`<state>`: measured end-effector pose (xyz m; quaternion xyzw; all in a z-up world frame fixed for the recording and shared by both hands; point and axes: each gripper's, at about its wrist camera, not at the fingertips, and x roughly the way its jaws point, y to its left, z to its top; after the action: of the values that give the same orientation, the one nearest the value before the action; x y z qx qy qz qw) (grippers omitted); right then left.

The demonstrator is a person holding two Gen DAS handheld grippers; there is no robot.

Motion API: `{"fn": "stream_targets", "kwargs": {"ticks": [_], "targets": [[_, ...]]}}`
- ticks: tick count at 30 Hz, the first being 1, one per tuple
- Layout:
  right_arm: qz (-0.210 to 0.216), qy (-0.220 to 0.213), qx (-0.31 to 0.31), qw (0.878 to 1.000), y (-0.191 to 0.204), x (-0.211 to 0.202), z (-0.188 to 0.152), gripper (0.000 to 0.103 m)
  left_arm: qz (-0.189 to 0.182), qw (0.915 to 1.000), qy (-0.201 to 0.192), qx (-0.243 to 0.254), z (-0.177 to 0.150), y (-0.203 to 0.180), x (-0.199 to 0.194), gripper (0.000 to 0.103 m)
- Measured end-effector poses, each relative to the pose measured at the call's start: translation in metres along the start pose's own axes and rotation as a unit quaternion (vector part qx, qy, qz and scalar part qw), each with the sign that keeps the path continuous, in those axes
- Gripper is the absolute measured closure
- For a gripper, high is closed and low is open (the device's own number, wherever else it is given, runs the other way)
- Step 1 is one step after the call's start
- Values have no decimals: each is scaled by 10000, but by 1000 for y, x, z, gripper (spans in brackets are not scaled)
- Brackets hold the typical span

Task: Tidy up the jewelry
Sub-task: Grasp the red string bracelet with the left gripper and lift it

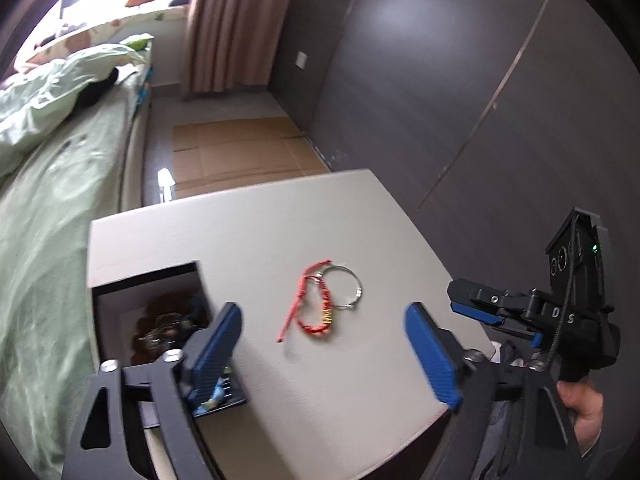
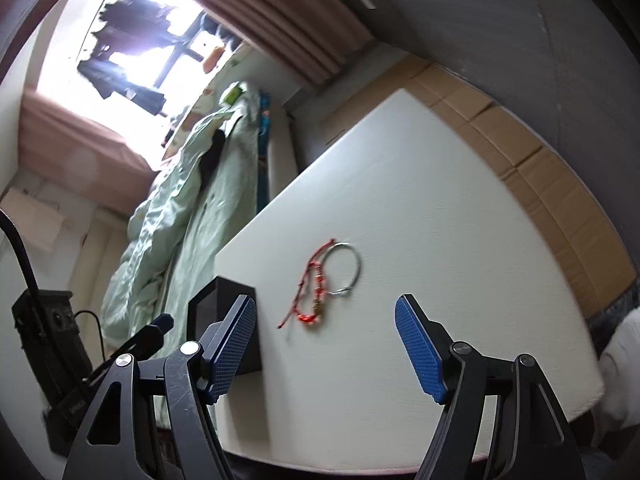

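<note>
Both grippers hang over the white table (image 1: 360,380) with their 2 blue-padded fingers spread wide and nothing between them. Ahead of the left gripper (image 1: 328,344), between its fingers' lines, a red braided bracelet (image 1: 316,308) lies on the table, and a thin silver bangle (image 1: 344,286) rests just past it, overlapping the red cord at one edge. An open black jewelry box (image 1: 160,312) with dark tangled pieces inside sits to that gripper's left, partly behind its left finger. From the right gripper (image 2: 326,344), the same 2 bracelets lie ahead, centered, with the box at its left finger.
</note>
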<state>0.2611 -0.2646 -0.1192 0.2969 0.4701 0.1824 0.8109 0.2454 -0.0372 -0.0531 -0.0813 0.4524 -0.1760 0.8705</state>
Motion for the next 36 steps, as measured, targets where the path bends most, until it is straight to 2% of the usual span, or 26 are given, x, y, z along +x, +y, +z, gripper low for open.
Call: {"fn": "stream_targets", "kwargs": {"ticks": [6, 10, 14, 27, 28, 31, 32, 33, 36], "targets": [[-29, -50, 267, 9996, -20, -9, 3, 30, 0, 9991, 416, 39, 2, -14, 37, 48], [-129, -85, 411, 9990, -30, -11, 5, 30, 72, 9979, 630, 127, 2, -24, 58, 55], [-107, -115, 486, 9987, -34, -13, 7, 30, 265, 9957, 854, 236, 0, -29, 79, 66], [-75, -11, 478, 9988, -35, -9, 8, 30, 809, 9882, 1278, 247, -13, -20, 123, 75], [-86, 1, 477, 9988, -36, -7, 8, 30, 856, 9886, 1193, 328, -14, -21, 122, 75], [-132, 14, 471, 9988, -36, -5, 8, 30, 1090, 9852, 1217, 518, -15, -25, 123, 83], [-164, 3, 458, 9988, -35, -5, 8, 30, 1155, 9844, 1216, 529, -15, -24, 123, 93], [-206, -5, 443, 9988, -35, -5, 8, 30, 1141, 9848, 1219, 478, -15, -21, 122, 96], [-307, -1, 400, 9987, -33, -2, 9, 30, 927, 9876, 1237, 291, -15, -13, 119, 96]]}}
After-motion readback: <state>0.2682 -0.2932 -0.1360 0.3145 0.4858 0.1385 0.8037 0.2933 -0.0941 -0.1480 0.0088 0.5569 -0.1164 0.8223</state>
